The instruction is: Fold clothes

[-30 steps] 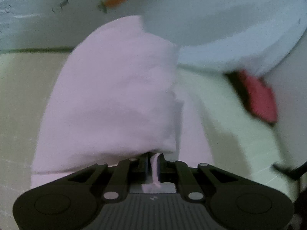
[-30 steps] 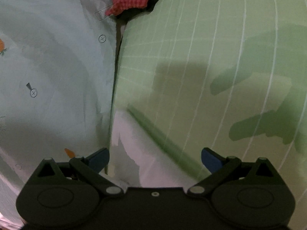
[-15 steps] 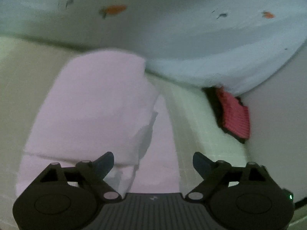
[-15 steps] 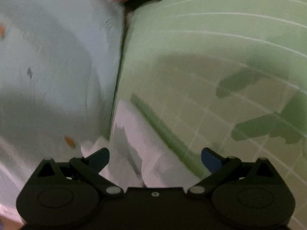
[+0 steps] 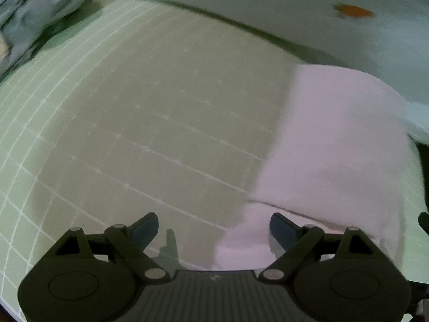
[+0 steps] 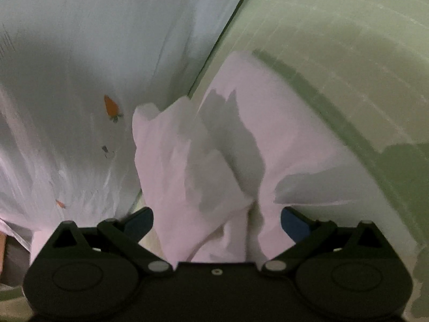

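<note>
A pale pink garment point(image 5: 335, 147) lies folded on the green grid mat point(image 5: 161, 120), at the right of the left wrist view. My left gripper point(image 5: 213, 222) is open above the mat, its right finger over the garment's near corner, holding nothing. In the right wrist view the same pink garment point(image 6: 241, 134) lies rumpled in loose folds on the mat point(image 6: 348, 53). My right gripper point(image 6: 216, 214) stands open over it, with cloth showing between the fingers but not pressed by the pads.
A white sheet with small carrot prints point(image 5: 348, 35) borders the mat's far side and fills the left of the right wrist view point(image 6: 67, 80). A crumpled grey cloth point(image 5: 34, 5) sits at the mat's far left corner.
My left gripper opened, let go of the pink garment and swung left, so the garment now lies to its right. My right gripper moved over the garment and rolled.
</note>
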{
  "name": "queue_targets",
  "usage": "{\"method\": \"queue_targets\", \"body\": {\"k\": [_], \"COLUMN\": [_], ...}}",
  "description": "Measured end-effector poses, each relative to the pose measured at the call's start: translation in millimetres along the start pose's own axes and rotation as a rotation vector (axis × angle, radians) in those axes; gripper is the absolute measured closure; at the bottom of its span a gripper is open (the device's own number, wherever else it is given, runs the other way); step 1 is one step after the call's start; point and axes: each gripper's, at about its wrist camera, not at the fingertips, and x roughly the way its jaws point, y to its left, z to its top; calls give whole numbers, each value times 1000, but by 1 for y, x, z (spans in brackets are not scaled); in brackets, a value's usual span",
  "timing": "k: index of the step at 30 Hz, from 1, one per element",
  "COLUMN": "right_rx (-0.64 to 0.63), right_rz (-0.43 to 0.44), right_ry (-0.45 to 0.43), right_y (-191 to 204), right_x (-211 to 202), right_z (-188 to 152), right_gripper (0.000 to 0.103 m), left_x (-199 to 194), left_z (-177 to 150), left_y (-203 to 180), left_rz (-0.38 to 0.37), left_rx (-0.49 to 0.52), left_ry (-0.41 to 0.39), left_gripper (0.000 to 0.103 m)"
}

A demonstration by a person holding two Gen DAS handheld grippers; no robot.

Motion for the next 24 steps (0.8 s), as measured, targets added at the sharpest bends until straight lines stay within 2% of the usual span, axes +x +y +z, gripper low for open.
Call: {"method": "queue_targets", "body": {"k": [4, 6, 8, 11, 12, 13, 15, 16, 18, 20, 24], "right_rx": [-173, -254, -303, -331, -325, -318, -308, -287, -230, -183, -228], "right_rz": [-83, -84, -67, -61, -50, -38, -19, 7, 60, 111, 134], "right_ry": [6, 15, 37, 80, 91, 101, 110, 111, 114, 109, 34], "right_y": [23, 34, 42, 52, 52, 51, 49, 46, 40, 39, 55], "right_x": [33, 51, 68, 87, 89, 91, 92, 88, 78, 61, 14], "right_z": [8, 14, 20, 25, 26, 26, 27, 29, 34, 42, 66], "right_gripper": [1, 1, 8, 27, 42, 62, 82, 88, 92, 93, 93], "left_x": [16, 21, 24, 25, 25, 25, 24, 23, 21, 16, 3], "left_z": [20, 29, 36, 38, 37, 37, 38, 40, 43, 44, 38], "left_y": [1, -2, -6, -14, -18, -22, -30, -34, -42, -50, -75], "left_rz": [-7, -14, -25, -41, -45, -48, -54, -57, -74, -134, -254], "left_rx": [-12, -2, 12, 41, 53, 65, 95, 111, 137, 152, 259], "left_ry": [1, 2, 0, -2, -3, -4, -11, -15, -19, -12, -29], "left_gripper": [12, 12, 12, 12, 12, 12, 12, 12, 12, 12, 12]}}
